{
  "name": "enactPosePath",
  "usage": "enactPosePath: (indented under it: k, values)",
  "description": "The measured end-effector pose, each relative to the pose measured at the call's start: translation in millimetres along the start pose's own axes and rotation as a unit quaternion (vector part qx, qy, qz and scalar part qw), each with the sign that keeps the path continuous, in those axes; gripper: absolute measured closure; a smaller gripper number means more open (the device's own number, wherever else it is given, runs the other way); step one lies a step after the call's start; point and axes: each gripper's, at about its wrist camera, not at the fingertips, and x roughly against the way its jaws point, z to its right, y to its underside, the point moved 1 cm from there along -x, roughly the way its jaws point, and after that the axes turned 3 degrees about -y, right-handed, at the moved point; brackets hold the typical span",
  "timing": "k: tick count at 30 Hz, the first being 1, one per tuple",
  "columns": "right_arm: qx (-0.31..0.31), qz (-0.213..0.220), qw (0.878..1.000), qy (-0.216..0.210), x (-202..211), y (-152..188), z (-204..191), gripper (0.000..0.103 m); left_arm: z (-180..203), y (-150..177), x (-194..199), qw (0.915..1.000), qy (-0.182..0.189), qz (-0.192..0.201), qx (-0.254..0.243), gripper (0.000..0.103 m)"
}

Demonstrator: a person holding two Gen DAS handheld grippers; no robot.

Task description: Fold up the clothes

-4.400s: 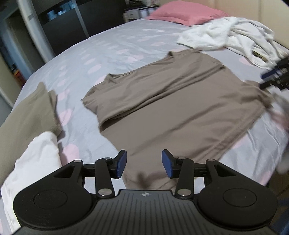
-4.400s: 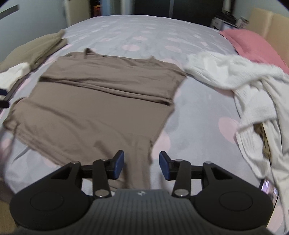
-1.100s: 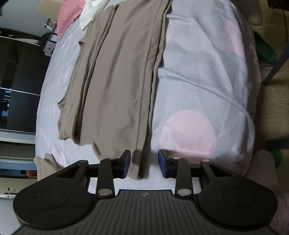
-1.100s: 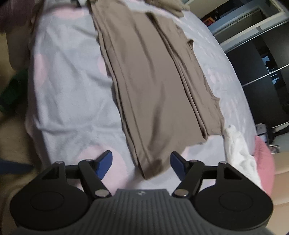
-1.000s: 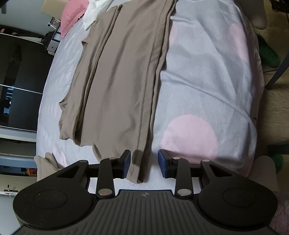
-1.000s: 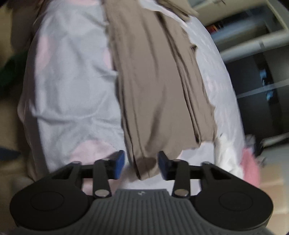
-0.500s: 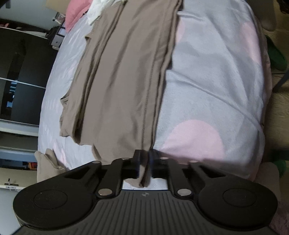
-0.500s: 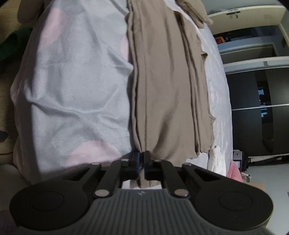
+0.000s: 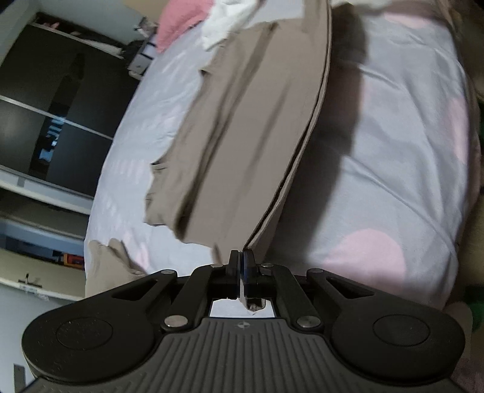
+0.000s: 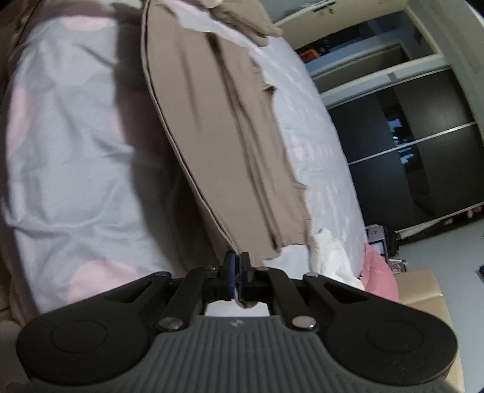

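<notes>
Taupe T-shirt stretches ahead of both my grippers, its near hem lifted off the pink-spotted bedsheet and throwing a shadow there. My left gripper is pinched tight on one hem corner; my right gripper is pinched tight on the other, fabric poking out behind the fingers.

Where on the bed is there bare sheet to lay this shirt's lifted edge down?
Bare bedsheet lies between the brown shirt and the bed's near edge. Crowded: the white clothes and pink pillow beyond the shirt.
</notes>
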Motion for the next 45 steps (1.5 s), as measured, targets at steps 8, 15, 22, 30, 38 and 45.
enactPosePath:
  k: [8, 15, 22, 30, 38, 45]
  values:
    - [-0.073, 0.011, 0.997, 0.030, 5, -16, 55, 0.101, -71, -24, 10, 0.9941, -0.030, 0.034, 0.099, 0.103]
    - [-0.110, 0.022, 0.992, 0.050, -6, -34, 127, 0.103, -146, -48, 8, 0.9837, -0.022, 0.052, 0.171, 0.103]
    - [-0.161, 0.015, 0.986, 0.031, -42, -38, 176, 0.103, -181, -60, -37, 0.9823, 0.001, 0.025, 0.186, 0.103]
    - [-0.351, -0.003, 0.925, -0.146, -115, -3, 190, 0.097, -164, -52, -95, 0.9824, 0.048, -0.034, 0.177, 0.103]
    - [-0.431, -0.039, 0.865, -0.255, -177, 2, 159, 0.071, -167, -49, -108, 0.9793, 0.060, -0.039, 0.189, 0.103]
    - [-0.436, -0.052, 0.857, -0.270, -187, 1, 154, 0.098, -169, -45, -114, 0.9783, 0.067, -0.046, 0.191, 0.103]
